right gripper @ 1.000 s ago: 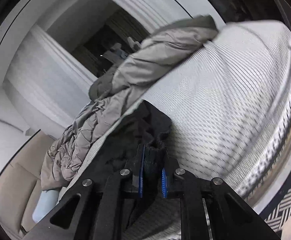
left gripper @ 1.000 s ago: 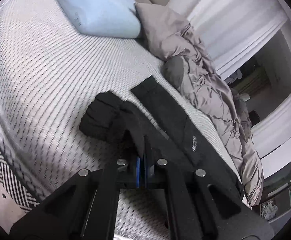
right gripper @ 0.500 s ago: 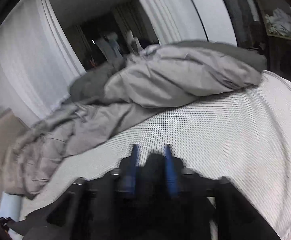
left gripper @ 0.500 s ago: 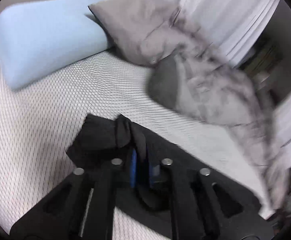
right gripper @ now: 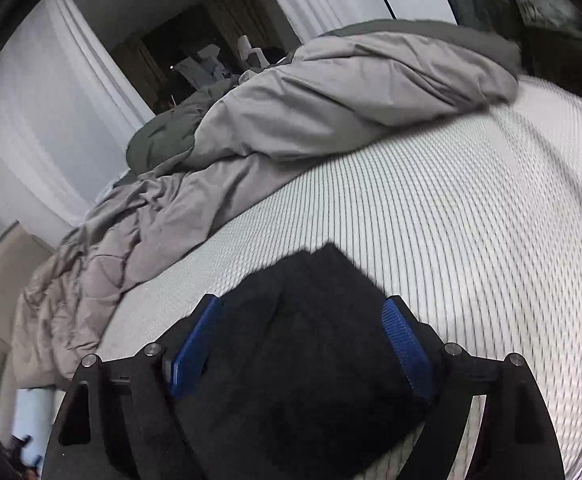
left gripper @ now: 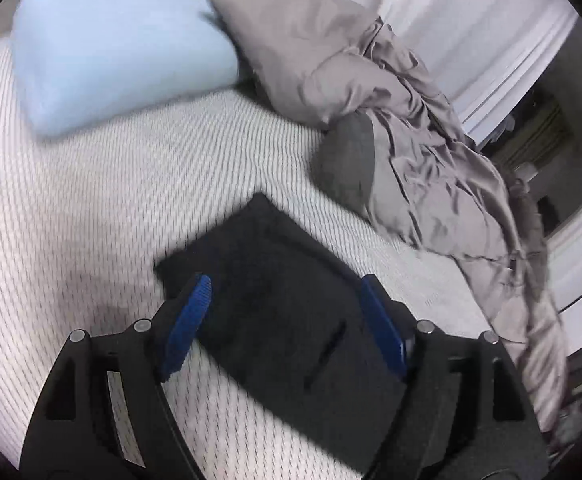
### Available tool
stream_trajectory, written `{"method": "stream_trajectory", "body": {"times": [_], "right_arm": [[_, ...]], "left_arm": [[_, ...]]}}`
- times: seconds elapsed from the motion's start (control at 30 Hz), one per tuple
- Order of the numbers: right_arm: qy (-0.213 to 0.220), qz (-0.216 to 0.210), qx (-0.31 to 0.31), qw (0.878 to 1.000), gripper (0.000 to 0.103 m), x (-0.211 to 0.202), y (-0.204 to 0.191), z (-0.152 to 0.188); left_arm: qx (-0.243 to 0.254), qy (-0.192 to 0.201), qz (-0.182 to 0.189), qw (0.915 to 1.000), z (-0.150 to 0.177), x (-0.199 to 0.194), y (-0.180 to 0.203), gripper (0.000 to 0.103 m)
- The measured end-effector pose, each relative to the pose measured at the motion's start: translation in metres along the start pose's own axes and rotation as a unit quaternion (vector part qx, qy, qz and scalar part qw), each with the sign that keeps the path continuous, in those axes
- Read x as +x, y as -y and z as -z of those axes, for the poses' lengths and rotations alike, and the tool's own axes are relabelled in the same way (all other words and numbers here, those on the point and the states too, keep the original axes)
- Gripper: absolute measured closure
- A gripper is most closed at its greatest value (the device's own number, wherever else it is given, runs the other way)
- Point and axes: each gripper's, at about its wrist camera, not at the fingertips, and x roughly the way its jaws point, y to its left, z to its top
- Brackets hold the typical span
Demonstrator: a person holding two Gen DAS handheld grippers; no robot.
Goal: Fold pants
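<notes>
Pants [left gripper: 287,320] lay soft, limp, light; both the left gripper [left gripper: 287,312] and right gripper [right gripper: 303,336] gaped empty above; hems looked best to pinch.

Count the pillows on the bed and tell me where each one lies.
2. The light blue pillow lies at the head of the bed; the grey pillow lies beside it, against the rumpled grey duvet. The duvet may hide more.

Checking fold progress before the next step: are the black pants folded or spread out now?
Folded. The black fabric pants lie as a compact flat rectangle on the white ribbed mattress, with neither leg trailing out; both grippers hang open above them.
</notes>
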Motion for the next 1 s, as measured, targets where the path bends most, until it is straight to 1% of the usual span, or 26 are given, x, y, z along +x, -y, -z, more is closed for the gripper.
{"method": "stream_trajectory", "body": {"times": [0.03, 0.1, 0.17, 0.2, 0.23, 0.27, 0.33, 0.4, 0.47, 0.5, 0.53, 0.57, 0.6, 0.63, 0.67, 0.7, 0.73, 0.77, 0.8, 0.87, 0.97, 1.0], "right_arm": [[-0.006, -0.004, 0.004, 1.000, 0.019, -0.005, 0.004, 0.010], [-0.023, -0.015, 0.018, 0.999, 0.019, -0.010, 0.014, 0.026], [-0.050, -0.026, 0.039, 0.998, 0.019, -0.009, 0.025, 0.040], [-0.062, -0.033, 0.054, 0.996, 0.019, -0.009, 0.034, 0.048], [-0.077, -0.039, 0.073, 0.994, 0.019, -0.008, 0.042, 0.054], [-0.090, -0.048, 0.095, 0.990, 0.019, -0.006, 0.051, 0.059], [-0.106, -0.068, 0.133, 0.983, 0.019, -0.001, 0.064, 0.065], [-0.113, -0.082, 0.141, 0.980, 0.019, 0.003, 0.066, 0.063], [-0.119, -0.103, 0.139, 0.978, 0.019, 0.007, 0.063, 0.062], [-0.126, -0.114, 0.140, 0.976, 0.019, 0.011, 0.061, 0.061], [-0.129, -0.122, 0.141, 0.974, 0.019, 0.015, 0.058, 0.061], [-0.129, -0.124, 0.143, 0.973, 0.019, 0.020, 0.058, 0.060], [-0.131, -0.123, 0.147, 0.973, 0.019, 0.027, 0.057, 0.060], [-0.132, -0.126, 0.155, 0.971, 0.019, 0.034, 0.058, 0.059], [-0.130, -0.130, 0.165, 0.969, 0.019, 0.039, 0.060, 0.057], [-0.125, -0.133, 0.172, 0.968, 0.026, 0.041, 0.061, 0.055], [-0.113, -0.132, 0.167, 0.970, 0.035, 0.041, 0.061, 0.052], [-0.098, -0.124, 0.157, 0.975, 0.062, 0.041, 0.061, 0.051], [-0.095, -0.117, 0.149, 0.977, 0.076, 0.041, 0.062, 0.050], [-0.095, -0.119, 0.154, 0.976, 0.084, 0.043, 0.067, 0.051], [-0.093, -0.121, 0.155, 0.976, 0.092, 0.038, 0.071, 0.053], [-0.091, -0.117, 0.149, 0.978, 0.099, 0.032, 0.072, 0.055]], "left_arm": [[-0.007, -0.008, 0.005, 0.9999, 0.013, 0.000, -0.005, 0.029], [-0.018, -0.036, 0.008, 0.9992, 0.040, 0.003, -0.012, 0.029], [-0.024, -0.068, 0.007, 0.9974, 0.066, 0.005, -0.018, 0.029], [-0.028, -0.078, 0.008, 0.9965, 0.074, 0.006, -0.020, 0.029], [-0.038, -0.088, 0.016, 0.9952, 0.084, 0.008, -0.023, 0.029], [-0.052, -0.097, 0.033, 0.9933, 0.095, 0.012, -0.028, 0.029], [-0.067, -0.117, 0.052, 0.9894, 0.105, 0.023, -0.032, 0.032], [-0.075, -0.122, 0.063, 0.9877, 0.112, 0.035, -0.033, 0.034], [-0.082, -0.112, 0.076, 0.9875, 0.112, 0.042, -0.031, 0.038], [-0.086, -0.110, 0.083, 0.9867, 0.111, 0.048, -0.030, 0.045], [-0.093, -0.109, 0.088, 0.9857, 0.109, 0.054, -0.028, 0.056], [-0.098, -0.108, 0.086, 0.9856, 0.108, 0.060, -0.027, 0.063], [-0.098, -0.104, 0.078, 0.9866, 0.107, 0.065, -0.026, 0.082], [-0.096, -0.100, 0.070, 0.9879, 0.106, 0.070, -0.025, 0.090], [-0.093, -0.095, 0.068, 0.9888, 0.106, 0.073, -0.023, 0.092], [-0.090, -0.087, 0.065, 0.9900, 0.106, 0.071, -0.022, 0.094], [-0.083, -0.080, 0.062, 0.9914, 0.106, 0.068, -0.020, 0.096], [-0.064, -0.070, 0.057, 0.9938, 0.103, 0.063, -0.013, 0.096], [-0.050, -0.063, 0.056, 0.9952, 0.102, 0.057, -0.010, 0.096], [-0.028, -0.055, 0.062, 0.9962, 0.102, 0.042, -0.008, 0.096], [-0.017, -0.055, 0.068, 0.9961, 0.107, 0.019, -0.017, 0.098], [-0.017, -0.055, 0.068, 0.9960, 0.109, 0.013, -0.022, 0.098]]}}
